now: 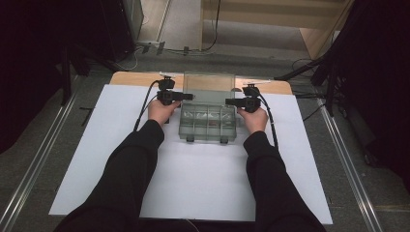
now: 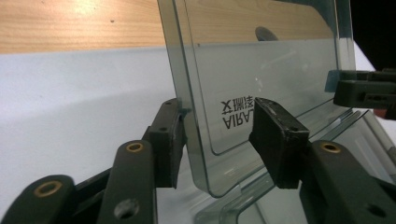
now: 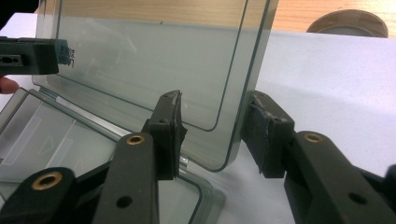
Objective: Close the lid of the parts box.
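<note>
Left gripper (image 2: 217, 140) and right gripper (image 3: 212, 135), jaws apart, straddle opposite side edges of the upright lid (image 1: 209, 82).

Glossy clear plastic lid (image 2: 261, 70); matt white sheet (image 1: 203, 183)

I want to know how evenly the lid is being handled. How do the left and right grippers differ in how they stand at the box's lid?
The left gripper has one pad against the lid's outer face and the other off it; the right gripper has both pads apart from the lid. The left gripper straddles the lid's left edge, the right gripper its right. Both stand open around the upright clear lid.
</note>
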Available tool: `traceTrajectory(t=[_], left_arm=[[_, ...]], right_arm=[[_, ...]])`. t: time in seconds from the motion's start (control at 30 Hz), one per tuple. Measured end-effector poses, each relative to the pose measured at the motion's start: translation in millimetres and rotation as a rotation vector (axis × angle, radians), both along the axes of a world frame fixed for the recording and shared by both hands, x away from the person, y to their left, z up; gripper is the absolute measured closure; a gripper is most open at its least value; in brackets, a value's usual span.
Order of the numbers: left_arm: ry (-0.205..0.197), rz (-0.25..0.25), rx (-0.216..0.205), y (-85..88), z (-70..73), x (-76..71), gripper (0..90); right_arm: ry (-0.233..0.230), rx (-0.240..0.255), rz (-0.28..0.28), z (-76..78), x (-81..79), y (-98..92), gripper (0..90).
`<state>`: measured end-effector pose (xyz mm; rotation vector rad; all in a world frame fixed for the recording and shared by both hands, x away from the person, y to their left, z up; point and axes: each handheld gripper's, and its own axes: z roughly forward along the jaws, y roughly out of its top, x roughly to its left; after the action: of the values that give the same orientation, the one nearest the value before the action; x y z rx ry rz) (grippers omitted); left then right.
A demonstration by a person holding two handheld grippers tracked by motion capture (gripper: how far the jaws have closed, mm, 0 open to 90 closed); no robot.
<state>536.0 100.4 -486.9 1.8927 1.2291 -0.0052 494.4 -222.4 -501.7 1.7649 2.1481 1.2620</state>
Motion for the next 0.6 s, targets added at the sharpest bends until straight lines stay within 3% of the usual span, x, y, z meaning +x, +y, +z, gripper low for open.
traceTrajectory(t=[0.13, 0.3, 0.43, 0.6], left_arm=[[-0.021, -0.012, 0.006, -0.4, 0.7, -0.9, 53.7], [-0.021, -0.016, -0.005, 0.2, 1.2, -1.0, 53.7], [-0.020, -0.010, -0.011, 0.8, 2.7, -1.0, 53.5], [-0.031, 0.002, -0.036, 1.3, 6.3, -0.3, 51.7]], right_arm=[[-0.021, 0.013, 0.010, -2.7, 2.8, 2.9, 46.8], [-0.038, 0.012, 0.007, -3.7, 6.3, 6.3, 41.5], [-0.046, -0.004, 0.012, 2.2, 6.5, 7.0, 43.4], [-0.068, 0.019, 0.016, 9.3, 4.0, 2.4, 45.9]])
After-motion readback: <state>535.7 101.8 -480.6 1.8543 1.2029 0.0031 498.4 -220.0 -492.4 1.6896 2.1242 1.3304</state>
